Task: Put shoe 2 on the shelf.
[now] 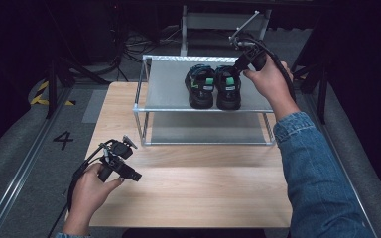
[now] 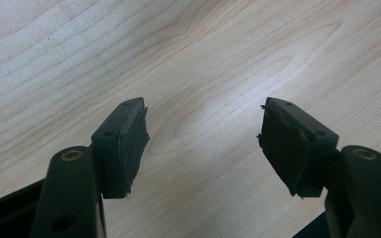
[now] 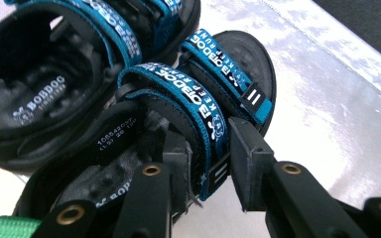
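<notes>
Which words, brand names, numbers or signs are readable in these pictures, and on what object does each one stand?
"BOBDOG": white print on the insole of the left sandal.
"4": dark numeral on the floor left of the table.
"KEEP RUN...": white letters, upside down, on the blue straps of the right sandal, held between the right gripper fingers; other strap words unclear.
Size label numbers inside that sandal: too small to read surely.

A metal two-tier rack (image 1: 149,106) stands on my wooden table (image 1: 188,193); two black-and-blue sandals (image 1: 213,87) sit side by side on the rack's top shelf.
</notes>
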{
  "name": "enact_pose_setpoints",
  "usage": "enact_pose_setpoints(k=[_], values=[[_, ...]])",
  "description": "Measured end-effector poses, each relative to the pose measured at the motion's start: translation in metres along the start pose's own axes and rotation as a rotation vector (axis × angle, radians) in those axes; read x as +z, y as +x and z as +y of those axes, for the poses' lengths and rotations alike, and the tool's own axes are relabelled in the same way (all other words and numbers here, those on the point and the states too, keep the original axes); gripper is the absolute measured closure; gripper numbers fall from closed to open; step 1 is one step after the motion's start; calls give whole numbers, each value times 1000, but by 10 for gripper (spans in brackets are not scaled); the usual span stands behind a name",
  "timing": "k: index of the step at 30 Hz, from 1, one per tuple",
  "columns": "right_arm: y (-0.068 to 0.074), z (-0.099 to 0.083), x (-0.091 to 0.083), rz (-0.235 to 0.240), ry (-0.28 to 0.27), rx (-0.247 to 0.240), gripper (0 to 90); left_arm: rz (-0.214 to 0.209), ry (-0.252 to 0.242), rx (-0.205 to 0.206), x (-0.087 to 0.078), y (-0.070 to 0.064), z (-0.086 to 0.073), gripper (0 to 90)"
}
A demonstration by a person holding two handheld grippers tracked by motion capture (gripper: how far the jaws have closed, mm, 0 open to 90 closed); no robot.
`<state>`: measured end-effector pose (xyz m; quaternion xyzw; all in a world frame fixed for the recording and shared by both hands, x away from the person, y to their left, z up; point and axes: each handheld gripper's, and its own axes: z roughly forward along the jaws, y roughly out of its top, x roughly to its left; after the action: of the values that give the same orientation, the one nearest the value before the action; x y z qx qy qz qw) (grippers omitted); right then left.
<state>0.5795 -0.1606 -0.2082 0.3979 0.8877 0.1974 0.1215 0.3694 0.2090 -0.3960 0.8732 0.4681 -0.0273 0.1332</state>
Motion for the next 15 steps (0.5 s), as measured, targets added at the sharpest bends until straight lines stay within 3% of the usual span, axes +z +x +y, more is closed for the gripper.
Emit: enact_pose_setpoints(k=[5,10,15], values=[[1,4,5,6,-5,18,713,-6,1,-2,1,0,0,352],[-2,4,5,30,-25,75,713,-7,3,3,2,0,1,352],[-1,2,8,27,-17,78,713,-9,3,1,2,-1,2,352]])
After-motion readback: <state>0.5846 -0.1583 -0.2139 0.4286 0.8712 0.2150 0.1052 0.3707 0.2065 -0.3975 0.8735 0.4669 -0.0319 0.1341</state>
